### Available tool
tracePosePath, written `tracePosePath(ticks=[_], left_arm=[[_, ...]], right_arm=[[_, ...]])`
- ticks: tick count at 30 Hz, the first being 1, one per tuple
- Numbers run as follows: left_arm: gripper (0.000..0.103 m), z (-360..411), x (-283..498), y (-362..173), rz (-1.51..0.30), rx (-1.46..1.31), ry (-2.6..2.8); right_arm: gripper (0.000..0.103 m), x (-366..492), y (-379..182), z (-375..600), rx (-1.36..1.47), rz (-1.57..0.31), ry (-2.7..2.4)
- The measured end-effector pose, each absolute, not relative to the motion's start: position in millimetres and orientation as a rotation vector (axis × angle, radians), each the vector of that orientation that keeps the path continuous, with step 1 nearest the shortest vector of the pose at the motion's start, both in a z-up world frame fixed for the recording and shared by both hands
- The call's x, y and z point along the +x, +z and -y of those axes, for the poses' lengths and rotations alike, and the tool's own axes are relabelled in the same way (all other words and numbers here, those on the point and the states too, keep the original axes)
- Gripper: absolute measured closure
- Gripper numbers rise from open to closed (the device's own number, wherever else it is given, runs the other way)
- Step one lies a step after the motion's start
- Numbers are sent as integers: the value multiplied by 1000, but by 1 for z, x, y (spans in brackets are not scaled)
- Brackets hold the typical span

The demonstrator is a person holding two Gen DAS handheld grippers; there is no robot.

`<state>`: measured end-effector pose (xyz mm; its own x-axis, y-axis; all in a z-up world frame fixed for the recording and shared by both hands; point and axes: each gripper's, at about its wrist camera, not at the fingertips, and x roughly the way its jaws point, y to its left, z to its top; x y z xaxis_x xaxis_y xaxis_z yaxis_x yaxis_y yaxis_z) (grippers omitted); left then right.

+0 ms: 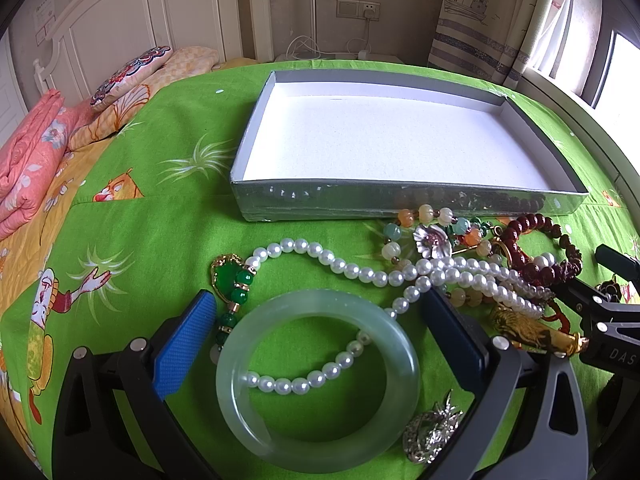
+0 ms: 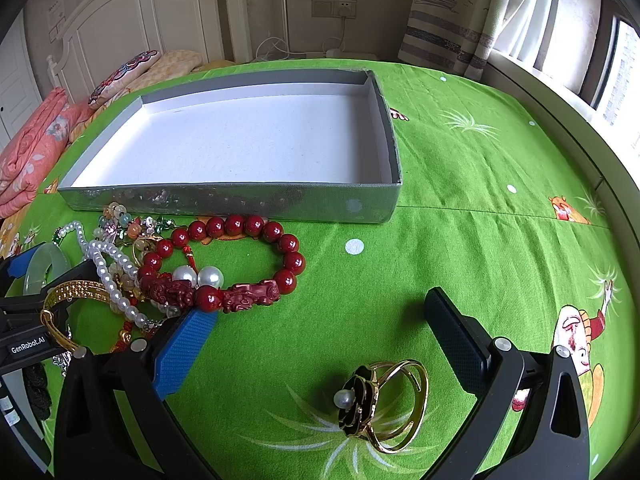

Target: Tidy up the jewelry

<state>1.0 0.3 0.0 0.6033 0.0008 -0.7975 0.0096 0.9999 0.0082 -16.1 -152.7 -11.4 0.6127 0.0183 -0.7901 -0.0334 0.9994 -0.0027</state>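
Observation:
An empty silver box [image 1: 400,198] with a white inside stands on the green bedsheet; it also shows in the right wrist view [image 2: 240,200]. My left gripper [image 1: 320,300] is open, its fingers on either side of a pale green jade bangle [image 1: 320,384] lying over a white pearl necklace [image 1: 344,266]. My right gripper [image 2: 320,312] is open, with a gold ring bearing a black flower [image 2: 384,400] lying between its fingers. A red bead bracelet [image 2: 248,264] lies by its left fingertip [image 2: 192,332].
A tangle of jewelry sits before the box: coloured bead strand [image 1: 432,224], silver flower brooch [image 1: 430,240], green pendant [image 1: 230,278], gold bangle [image 2: 72,300], silver brooch [image 1: 432,432]. Pink quilt [image 1: 28,168] and pillows lie left. Window ledge runs along the right.

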Motion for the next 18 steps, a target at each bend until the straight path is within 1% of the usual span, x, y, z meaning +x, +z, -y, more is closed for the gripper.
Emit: tracePosePath(ticks=[18], left_arm=[[2, 0, 1, 0, -928, 11, 3]], right_arm=[[4, -15, -12, 153, -19, -911, 30]])
